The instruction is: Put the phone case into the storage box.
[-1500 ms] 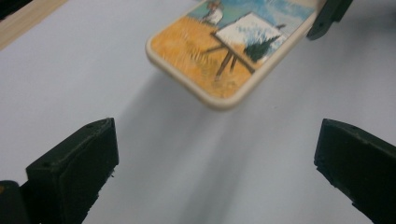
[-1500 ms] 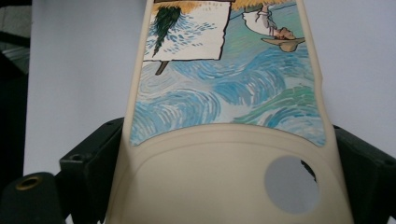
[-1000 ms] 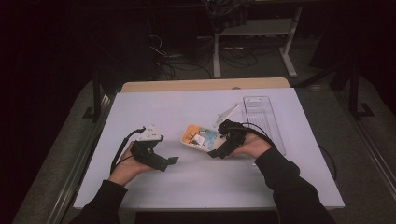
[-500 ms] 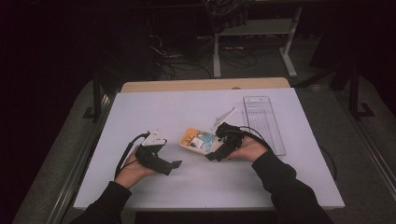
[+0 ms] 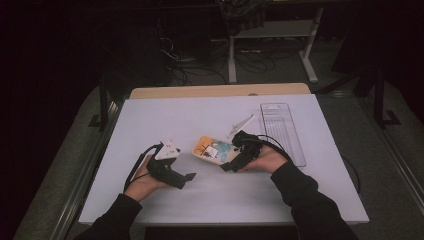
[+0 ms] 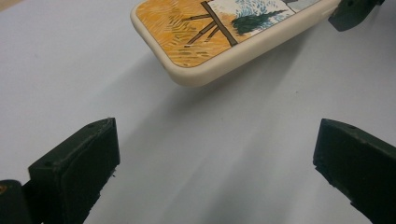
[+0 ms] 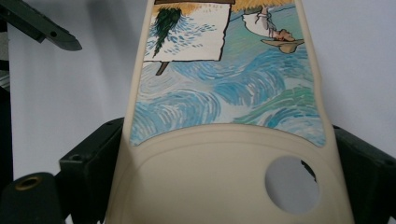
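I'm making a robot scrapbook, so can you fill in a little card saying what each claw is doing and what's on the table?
Held thing: painted phone case, one end lifted off the table
Right claw: shut on the phone case's sides
Left claw: open, holding nothing, pointed at the case
Table: white
Also there: clear plastic tray, far right

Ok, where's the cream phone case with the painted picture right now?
The cream phone case with the painted picture sits mid-table in the high view, its camera-hole end clamped in the right gripper, with the open left gripper just left of it.
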The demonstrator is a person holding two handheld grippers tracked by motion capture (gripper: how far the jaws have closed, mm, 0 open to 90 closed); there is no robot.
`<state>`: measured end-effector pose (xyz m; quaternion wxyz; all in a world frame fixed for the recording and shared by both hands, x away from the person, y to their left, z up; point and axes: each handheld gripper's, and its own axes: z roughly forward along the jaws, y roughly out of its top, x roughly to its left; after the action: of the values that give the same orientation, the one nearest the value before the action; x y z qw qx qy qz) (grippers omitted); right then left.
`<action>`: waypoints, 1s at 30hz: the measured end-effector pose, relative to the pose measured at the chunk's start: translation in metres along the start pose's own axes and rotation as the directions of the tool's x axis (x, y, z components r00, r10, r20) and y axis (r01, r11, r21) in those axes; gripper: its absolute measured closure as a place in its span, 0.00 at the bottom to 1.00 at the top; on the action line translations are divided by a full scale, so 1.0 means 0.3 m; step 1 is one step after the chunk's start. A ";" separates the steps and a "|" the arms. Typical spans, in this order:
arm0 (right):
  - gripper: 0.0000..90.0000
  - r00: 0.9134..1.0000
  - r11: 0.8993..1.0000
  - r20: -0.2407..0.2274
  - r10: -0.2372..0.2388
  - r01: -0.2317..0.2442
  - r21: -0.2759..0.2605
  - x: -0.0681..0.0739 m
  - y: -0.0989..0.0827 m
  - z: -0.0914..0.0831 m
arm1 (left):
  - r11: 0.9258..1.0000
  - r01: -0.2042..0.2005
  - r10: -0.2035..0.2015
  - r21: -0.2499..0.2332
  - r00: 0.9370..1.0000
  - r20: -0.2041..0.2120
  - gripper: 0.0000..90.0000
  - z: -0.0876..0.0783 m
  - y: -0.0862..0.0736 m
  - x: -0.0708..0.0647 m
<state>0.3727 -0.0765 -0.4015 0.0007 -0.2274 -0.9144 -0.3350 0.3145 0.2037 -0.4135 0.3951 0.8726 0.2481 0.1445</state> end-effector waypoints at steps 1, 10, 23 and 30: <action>0.10 1.000 1.000 0.000 0.003 -0.003 0.000 0.001 0.000 0.001 | 1.000 0.003 -0.003 -0.009 1.000 -0.002 0.00 0.001 0.000 -0.002; 0.10 1.000 1.000 -0.003 0.008 -0.008 -0.002 0.004 0.002 0.003 | 0.997 -0.073 0.072 -0.017 0.996 -0.046 0.00 -0.006 0.006 -0.005; 0.10 1.000 1.000 -0.003 0.006 -0.006 0.000 0.005 0.005 -0.001 | 0.987 -0.160 0.158 -0.014 0.983 -0.094 0.00 -0.013 0.014 -0.011; 0.10 1.000 1.000 -0.002 0.007 -0.007 -0.002 0.003 0.007 -0.002 | 0.982 -0.189 0.186 -0.018 0.976 -0.109 0.00 -0.014 0.017 -0.018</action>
<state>0.3725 -0.0750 -0.3995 0.0024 -0.2301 -0.9132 -0.3363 0.3099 0.2005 -0.4071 0.3782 0.8774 0.1834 0.2313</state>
